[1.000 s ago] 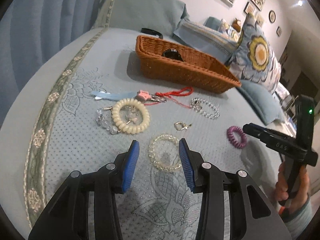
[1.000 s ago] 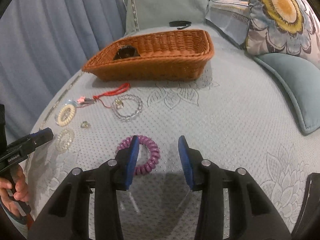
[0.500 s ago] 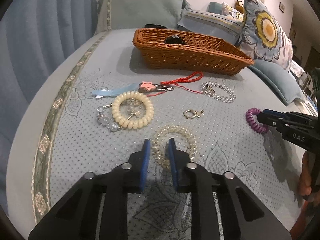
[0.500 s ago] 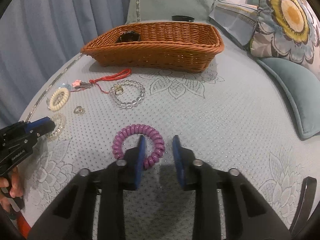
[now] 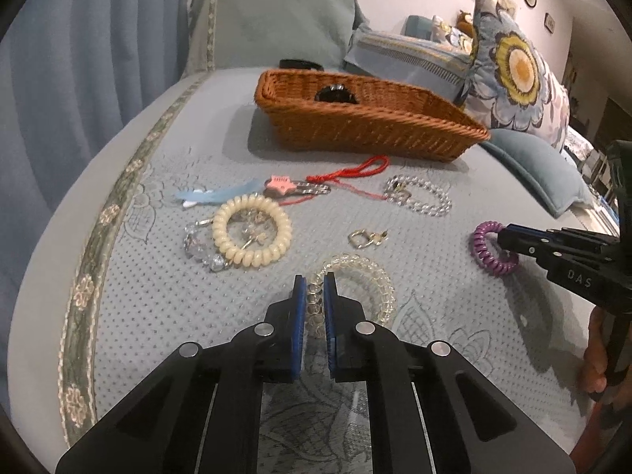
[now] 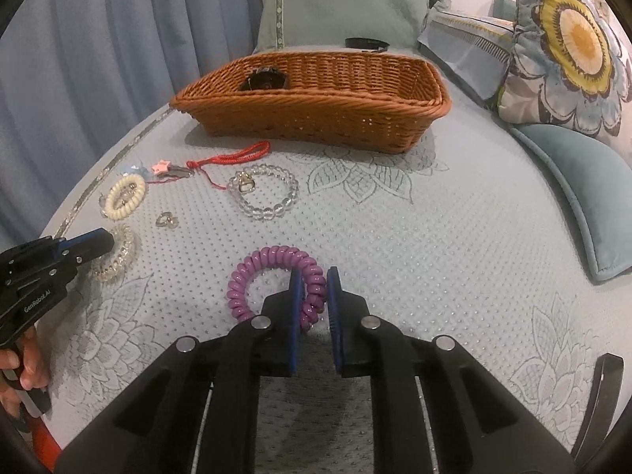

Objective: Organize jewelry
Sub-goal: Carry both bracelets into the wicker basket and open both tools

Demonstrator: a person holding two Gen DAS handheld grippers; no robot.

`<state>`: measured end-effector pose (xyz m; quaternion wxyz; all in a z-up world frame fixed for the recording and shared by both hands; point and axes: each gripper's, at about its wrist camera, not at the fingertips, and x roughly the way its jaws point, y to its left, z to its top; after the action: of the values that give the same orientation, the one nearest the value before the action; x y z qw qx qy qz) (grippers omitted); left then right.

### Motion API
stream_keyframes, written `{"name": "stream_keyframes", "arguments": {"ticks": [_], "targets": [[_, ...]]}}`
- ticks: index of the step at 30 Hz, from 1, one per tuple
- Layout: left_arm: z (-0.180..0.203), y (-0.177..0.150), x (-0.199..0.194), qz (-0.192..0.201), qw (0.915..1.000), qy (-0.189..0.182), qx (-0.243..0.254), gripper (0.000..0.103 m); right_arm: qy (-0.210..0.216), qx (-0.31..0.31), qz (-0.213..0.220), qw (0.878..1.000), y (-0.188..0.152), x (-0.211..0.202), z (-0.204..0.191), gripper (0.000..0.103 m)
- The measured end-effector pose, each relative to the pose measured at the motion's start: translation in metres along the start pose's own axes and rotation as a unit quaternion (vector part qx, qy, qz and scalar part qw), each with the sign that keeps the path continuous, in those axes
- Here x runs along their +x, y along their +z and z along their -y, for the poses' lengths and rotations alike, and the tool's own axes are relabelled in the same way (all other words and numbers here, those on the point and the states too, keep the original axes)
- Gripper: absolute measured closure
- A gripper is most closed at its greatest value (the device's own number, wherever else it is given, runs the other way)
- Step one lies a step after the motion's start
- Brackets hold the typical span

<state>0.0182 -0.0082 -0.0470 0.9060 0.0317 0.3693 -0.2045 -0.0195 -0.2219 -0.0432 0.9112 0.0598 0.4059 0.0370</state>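
My left gripper (image 5: 314, 296) is shut on the near rim of a clear coil bracelet (image 5: 371, 276) lying on the bedspread. My right gripper (image 6: 315, 288) is shut on the right side of a purple coil bracelet (image 6: 252, 276), also on the bedspread; the purple bracelet (image 5: 484, 245) shows in the left wrist view too. A brown wicker basket (image 5: 395, 126) (image 6: 316, 118) stands farther back with a dark item (image 5: 335, 93) inside.
On the bedspread lie a cream coil bracelet (image 5: 252, 229), a clear bead bracelet (image 5: 424, 195), a small gold clasp (image 5: 365, 237), a red cord with a pink star charm (image 5: 347, 173) and a blue feather (image 5: 221, 193). Pillows (image 6: 572, 51) line the right side.
Both grippers moved forward and closed: the left onto the clear coil bracelet, the right onto the purple coil bracelet.
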Motion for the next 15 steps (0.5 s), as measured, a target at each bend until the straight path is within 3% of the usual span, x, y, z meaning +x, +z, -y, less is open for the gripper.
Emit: {"name": "stream_keyframes", "arguments": {"ticks": [15], "targets": [[0.006, 0.008, -0.022, 0.061, 0.998, -0.018, -0.003, 0.096, 0.012, 0.013, 0.023, 1.0, 0.004, -0.009, 0.002, 0.093]]}}
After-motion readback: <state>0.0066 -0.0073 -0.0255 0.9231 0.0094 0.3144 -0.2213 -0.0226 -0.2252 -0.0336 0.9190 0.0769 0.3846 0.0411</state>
